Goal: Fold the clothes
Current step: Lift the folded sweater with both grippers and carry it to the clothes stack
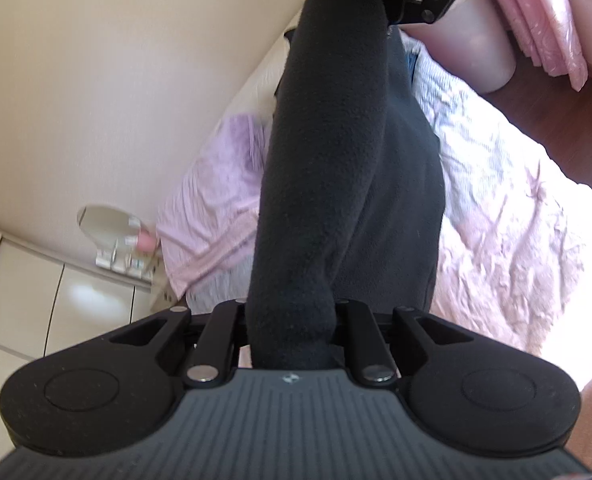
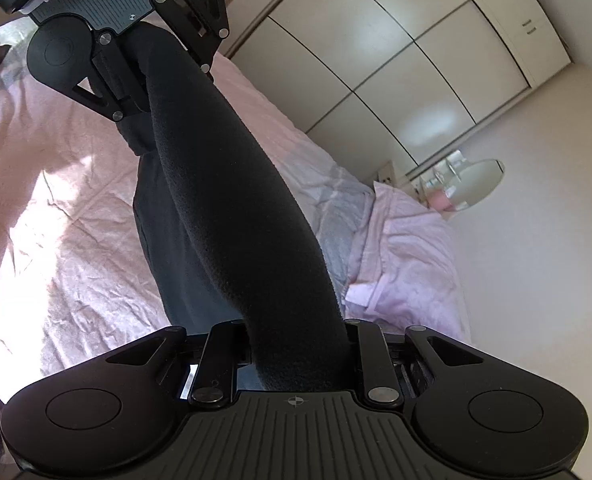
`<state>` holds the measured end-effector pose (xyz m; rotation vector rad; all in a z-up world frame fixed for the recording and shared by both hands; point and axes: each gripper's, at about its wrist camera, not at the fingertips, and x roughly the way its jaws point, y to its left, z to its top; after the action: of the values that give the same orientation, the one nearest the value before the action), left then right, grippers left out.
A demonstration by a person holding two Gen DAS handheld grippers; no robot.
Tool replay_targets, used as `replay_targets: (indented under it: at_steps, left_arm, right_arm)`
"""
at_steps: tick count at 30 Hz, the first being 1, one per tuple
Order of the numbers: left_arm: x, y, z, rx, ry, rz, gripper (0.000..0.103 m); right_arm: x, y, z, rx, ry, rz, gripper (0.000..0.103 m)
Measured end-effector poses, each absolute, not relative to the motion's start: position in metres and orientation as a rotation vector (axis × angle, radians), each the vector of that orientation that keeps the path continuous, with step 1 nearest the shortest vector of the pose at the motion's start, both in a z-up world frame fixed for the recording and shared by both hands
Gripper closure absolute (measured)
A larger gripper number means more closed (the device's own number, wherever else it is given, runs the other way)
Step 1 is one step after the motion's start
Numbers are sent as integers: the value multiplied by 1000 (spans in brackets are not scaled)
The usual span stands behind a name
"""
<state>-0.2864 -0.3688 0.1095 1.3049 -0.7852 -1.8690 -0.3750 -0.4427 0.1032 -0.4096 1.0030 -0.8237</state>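
Both my grippers, left gripper [image 1: 292,340] and right gripper [image 2: 296,356], clamp the black fleece garment [image 1: 336,160], stretched lengthwise between them above the pink bedspread [image 1: 516,240].

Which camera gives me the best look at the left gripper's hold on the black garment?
The right wrist view: it shows the left gripper from outside, jaws closed on the black garment above the bed. The left wrist view shows only its own linkage with cloth bunched between, the pinch itself hidden.
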Motion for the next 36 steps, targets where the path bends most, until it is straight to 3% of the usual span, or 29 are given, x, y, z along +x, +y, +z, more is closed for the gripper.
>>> replay_targets:
  at_steps: [11, 23, 28, 32, 33, 36]
  left_arm:
    - [-422, -472, 133, 1221, -1007, -2033, 89]
    - [-627, -715, 176, 1080, -966, -1889, 89]
    - [-678, -768, 96, 1131, -938, -1908, 86]
    - [-706, -780, -28, 1448, -833, -1915, 83]
    - [-707, -777, -47, 1453, -853, -1899, 88]
    - [-705, -772, -52, 1369, -833, -1876, 87]
  right_arm:
    - [-508, -503, 133, -304, 1033, -1024, 82]
    - [-708, -736, 177, -540, 969, -1038, 82]
    - [-765, -791, 128, -706, 943, -1009, 82]
    - [-794, -803, 23, -564, 1066, -873, 82]
    - [-798, -802, -1, -520, 1109, -828, 82]
    - [-808, -783, -26, -551, 1124, -825, 79]
